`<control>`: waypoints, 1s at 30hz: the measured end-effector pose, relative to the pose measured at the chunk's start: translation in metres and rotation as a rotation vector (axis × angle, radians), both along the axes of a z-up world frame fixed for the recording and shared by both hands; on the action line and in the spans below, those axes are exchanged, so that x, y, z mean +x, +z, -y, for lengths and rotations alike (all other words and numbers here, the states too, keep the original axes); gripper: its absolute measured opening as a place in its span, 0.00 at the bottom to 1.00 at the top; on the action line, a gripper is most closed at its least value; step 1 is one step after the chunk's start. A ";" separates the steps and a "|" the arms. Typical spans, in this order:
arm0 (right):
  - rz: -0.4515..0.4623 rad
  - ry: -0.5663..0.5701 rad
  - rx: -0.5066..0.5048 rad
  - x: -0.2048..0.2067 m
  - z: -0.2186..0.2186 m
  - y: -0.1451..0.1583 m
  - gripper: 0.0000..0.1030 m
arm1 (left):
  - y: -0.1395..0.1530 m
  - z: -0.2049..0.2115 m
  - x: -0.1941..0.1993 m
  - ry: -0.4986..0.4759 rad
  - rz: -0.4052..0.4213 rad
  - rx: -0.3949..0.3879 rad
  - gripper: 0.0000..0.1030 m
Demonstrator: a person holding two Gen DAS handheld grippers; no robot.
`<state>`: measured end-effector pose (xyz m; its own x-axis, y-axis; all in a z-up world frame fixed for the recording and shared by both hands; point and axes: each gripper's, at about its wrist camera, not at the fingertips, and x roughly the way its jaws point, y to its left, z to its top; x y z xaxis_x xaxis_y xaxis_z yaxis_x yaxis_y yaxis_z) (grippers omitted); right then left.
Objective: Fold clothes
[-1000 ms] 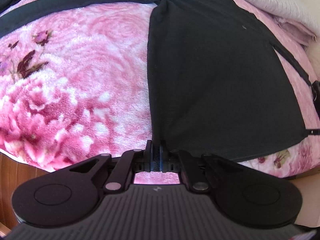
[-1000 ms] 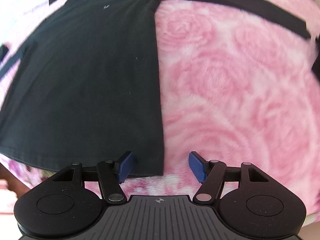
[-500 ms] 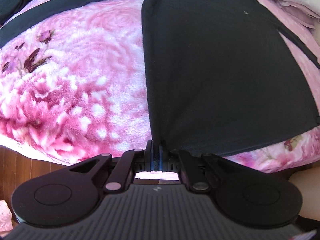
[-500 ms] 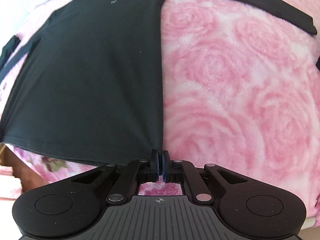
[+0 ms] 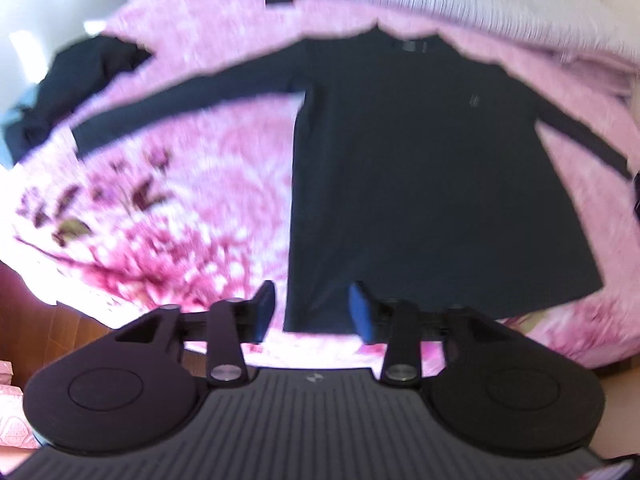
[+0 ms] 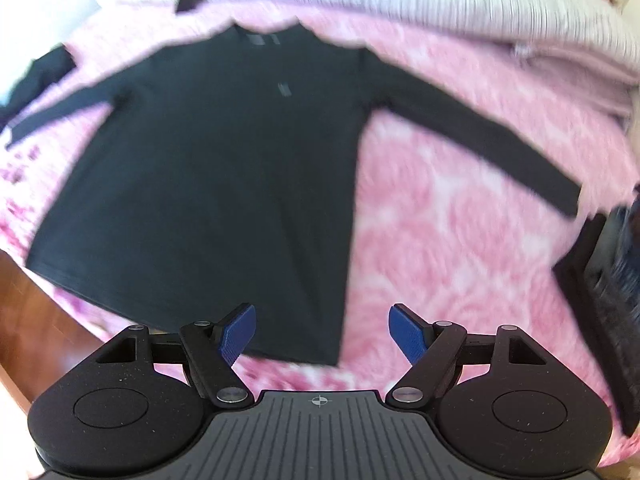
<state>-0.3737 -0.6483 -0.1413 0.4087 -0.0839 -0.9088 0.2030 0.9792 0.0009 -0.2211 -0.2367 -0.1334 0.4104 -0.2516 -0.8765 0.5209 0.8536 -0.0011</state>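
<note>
A black long-sleeved shirt (image 5: 420,168) lies flat on a pink floral blanket (image 5: 192,200), sleeves spread out to both sides, collar at the far end. It also shows in the right wrist view (image 6: 216,184). My left gripper (image 5: 312,308) is open and empty, raised above the shirt's near left hem corner. My right gripper (image 6: 320,332) is open and empty, raised above the near right hem corner. Both views are blurred.
A heap of dark clothing (image 5: 80,80) lies at the far left. White ribbed bedding (image 6: 480,4) runs along the far side. A dark object (image 6: 604,280) lies at the right edge. Wooden floor (image 5: 52,328) shows below the bed's near edge.
Both grippers were shut on the shirt's hem corners half a second ago. Now both have opened, let go of the shirt, and pulled up and back, so the whole shirt shows.
</note>
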 end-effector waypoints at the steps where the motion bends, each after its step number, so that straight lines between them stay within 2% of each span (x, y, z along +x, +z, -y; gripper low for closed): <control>1: 0.027 0.005 0.008 0.002 -0.007 0.014 0.75 | 0.013 0.005 -0.005 0.003 0.015 -0.010 0.62; 2: 0.050 0.009 0.017 0.004 -0.013 0.027 0.75 | 0.024 0.009 -0.011 -0.001 0.027 -0.025 0.73; 3: 0.071 0.014 0.026 0.006 -0.019 0.038 0.75 | 0.034 0.013 -0.016 -0.003 0.037 -0.033 0.79; 5: 0.105 0.030 0.031 0.012 -0.028 0.056 0.75 | 0.050 0.021 -0.026 -0.011 0.051 -0.042 0.84; 8: 0.146 0.055 0.008 0.014 -0.041 0.079 0.75 | 0.069 0.031 -0.040 -0.003 0.089 -0.050 0.85; 13: 0.147 0.087 -0.013 0.011 -0.053 0.098 0.75 | 0.084 0.045 -0.055 0.002 0.127 -0.038 0.85; 17: 0.128 0.088 -0.011 0.001 -0.057 0.099 0.75 | 0.088 0.055 -0.066 -0.006 0.156 -0.019 0.85; 30: 0.108 0.063 0.014 -0.028 -0.057 0.097 0.75 | 0.082 0.067 -0.086 -0.055 0.145 -0.008 0.85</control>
<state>-0.4019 -0.5914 -0.0444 0.5084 -0.0424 -0.8601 0.1391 0.9897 0.0335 -0.3067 -0.3039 -0.0512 0.5175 -0.2841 -0.8071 0.5624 0.8238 0.0706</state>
